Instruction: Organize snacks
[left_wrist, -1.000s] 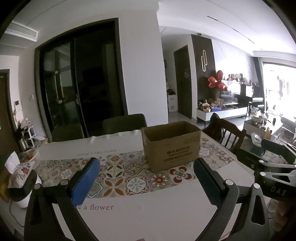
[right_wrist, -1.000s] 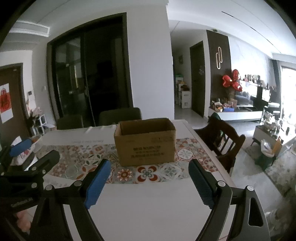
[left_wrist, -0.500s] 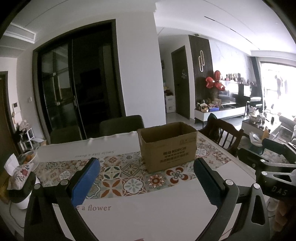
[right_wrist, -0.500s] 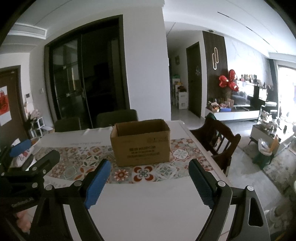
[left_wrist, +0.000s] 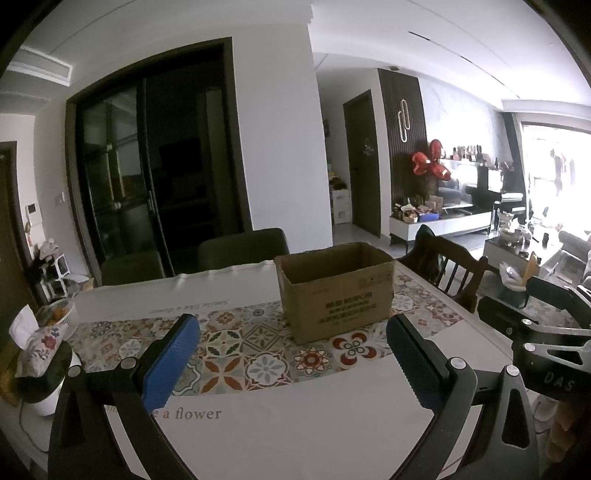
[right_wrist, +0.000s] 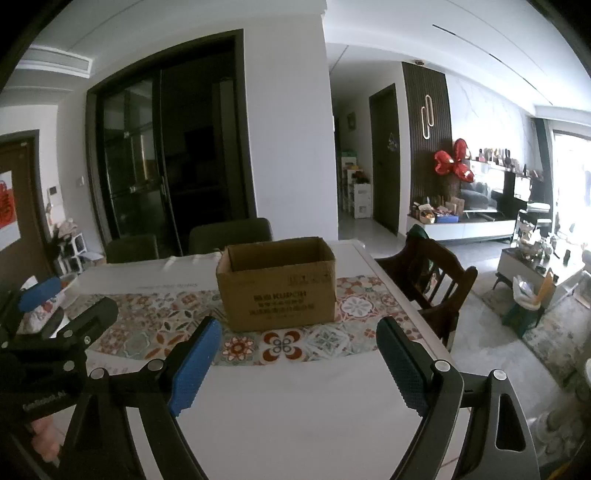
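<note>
The left gripper (left_wrist: 293, 343) hovers above the near, bare white part of the table (left_wrist: 295, 424); its 2 blue-padded fingers (left_wrist: 171, 360) are spread wide with nothing between them; the right gripper (right_wrist: 295, 349) hangs beside it, equally wide apart and empty. An open cardboard box (right_wrist: 277, 282) stands upright on the patterned tile runner (right_wrist: 155, 325), well ahead of both grippers; its inside is hidden from here. No snacks show in either view, so I cannot tell where they lie. The step in hand looks like a first search; it would go best by tilting both cameras down and sweeping the table slowly, keeping the fingers apart, and noting the box's open top as the likely destination; steer clear of the tissue holder (left_wrist: 31, 339) at the left edge.
</note>
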